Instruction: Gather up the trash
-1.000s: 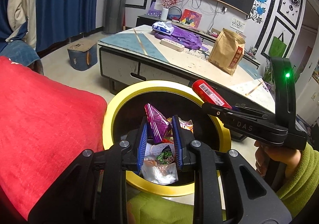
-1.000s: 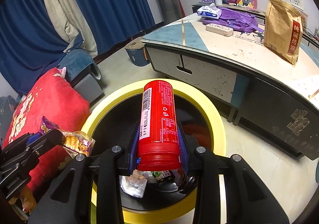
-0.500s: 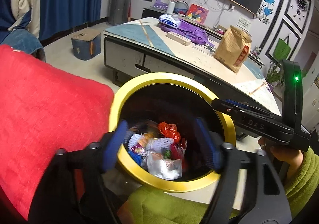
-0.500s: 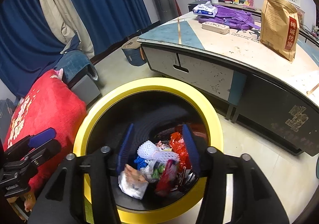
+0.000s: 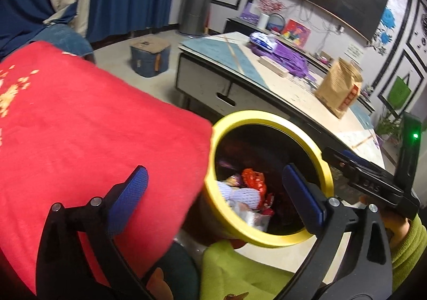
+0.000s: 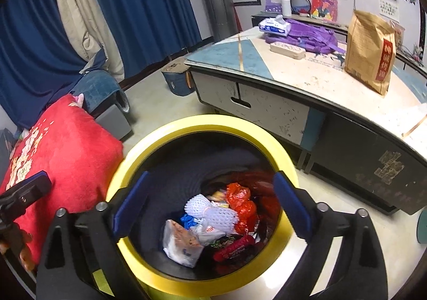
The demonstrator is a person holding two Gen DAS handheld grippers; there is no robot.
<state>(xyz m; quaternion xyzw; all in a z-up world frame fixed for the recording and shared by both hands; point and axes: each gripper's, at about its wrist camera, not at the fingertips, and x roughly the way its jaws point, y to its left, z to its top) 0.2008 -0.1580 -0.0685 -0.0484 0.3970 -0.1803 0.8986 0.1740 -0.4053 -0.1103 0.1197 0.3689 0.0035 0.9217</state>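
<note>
A black trash bin with a yellow rim (image 5: 267, 116) (image 6: 208, 124) stands on the floor and holds wrappers, white foam netting and red packets (image 6: 213, 220). My right gripper (image 6: 210, 182) hangs over the bin mouth, its jaws opening wide with nothing between them. My left gripper (image 5: 213, 182) straddles the bin's left rim, one finger over the red cushion (image 5: 80, 126); its jaws are opening too, and they hold nothing. The left wrist view has the right gripper (image 5: 368, 180) at the bin's right side. At the left edge of the right wrist view is a finger of the left gripper (image 6: 26, 190).
A low table (image 6: 320, 81) stands just behind the bin with a brown paper bag (image 6: 371, 52), a purple bag (image 6: 307, 36) and a tissue pack on it. A blue box (image 6: 178, 78) sits on the floor by blue curtains. A green sleeve fills the left wrist view's bottom.
Both grippers went from shut to wide open. The purple snack wrapper left the left gripper and the red can left the right one. The left gripper swung left toward the cushion.
</note>
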